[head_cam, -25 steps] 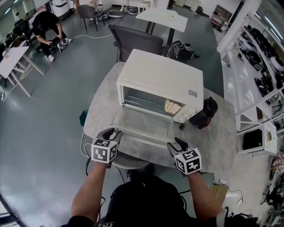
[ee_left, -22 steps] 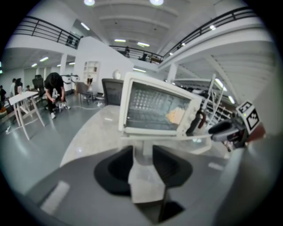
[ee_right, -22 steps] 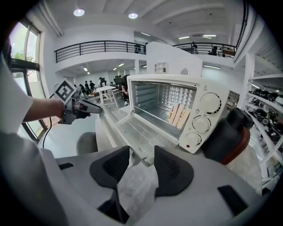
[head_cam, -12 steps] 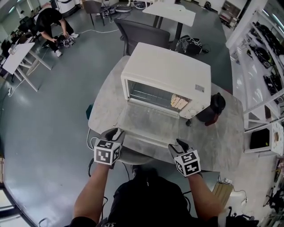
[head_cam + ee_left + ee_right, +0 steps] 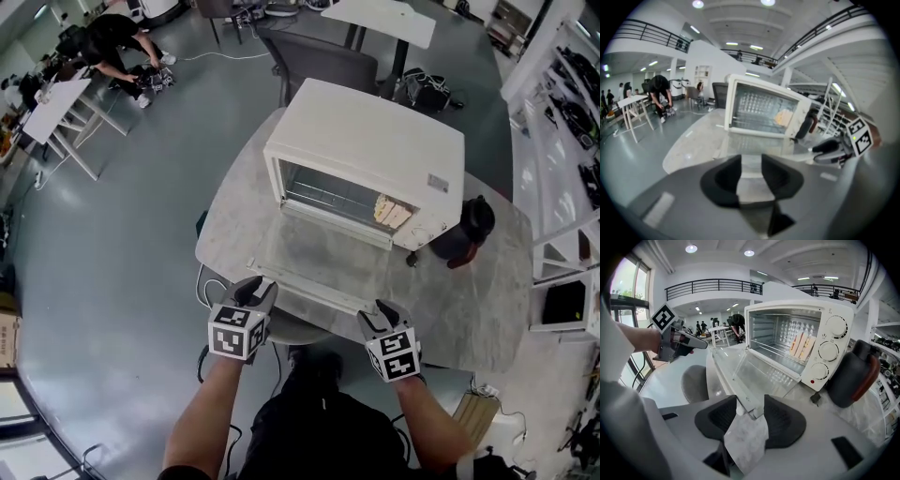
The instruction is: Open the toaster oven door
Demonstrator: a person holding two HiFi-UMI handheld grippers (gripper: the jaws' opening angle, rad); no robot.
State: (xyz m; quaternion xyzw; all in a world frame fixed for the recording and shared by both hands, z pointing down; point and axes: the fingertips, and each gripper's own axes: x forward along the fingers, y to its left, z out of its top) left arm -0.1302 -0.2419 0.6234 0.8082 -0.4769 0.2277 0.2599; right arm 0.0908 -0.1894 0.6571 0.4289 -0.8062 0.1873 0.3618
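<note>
The white toaster oven (image 5: 370, 150) stands on the round grey table (image 5: 234, 216). Its glass door (image 5: 319, 258) is folded down flat toward me. My left gripper (image 5: 258, 284) sits at the door's front left corner. Its jaws are wide apart and closing a little, and in the left gripper view (image 5: 751, 164) nothing is pressed between them. My right gripper (image 5: 380, 309) is at the door's front right corner. In the right gripper view the end of the door's handle rail (image 5: 749, 404) lies in the gap of the right gripper (image 5: 750, 409), and the pads are not clamped on it.
Slices of bread (image 5: 392, 212) lean on the rack inside the oven. A dark jug (image 5: 464, 234) stands just right of the oven. A grey chair (image 5: 323, 61) is behind the table and a round stool (image 5: 696, 383) is under its near edge. Shelving lines the right side.
The head view has shifted, so the oven sits higher and further right in the frame. The door lies flat throughout. Both grippers stay at its front edge.
</note>
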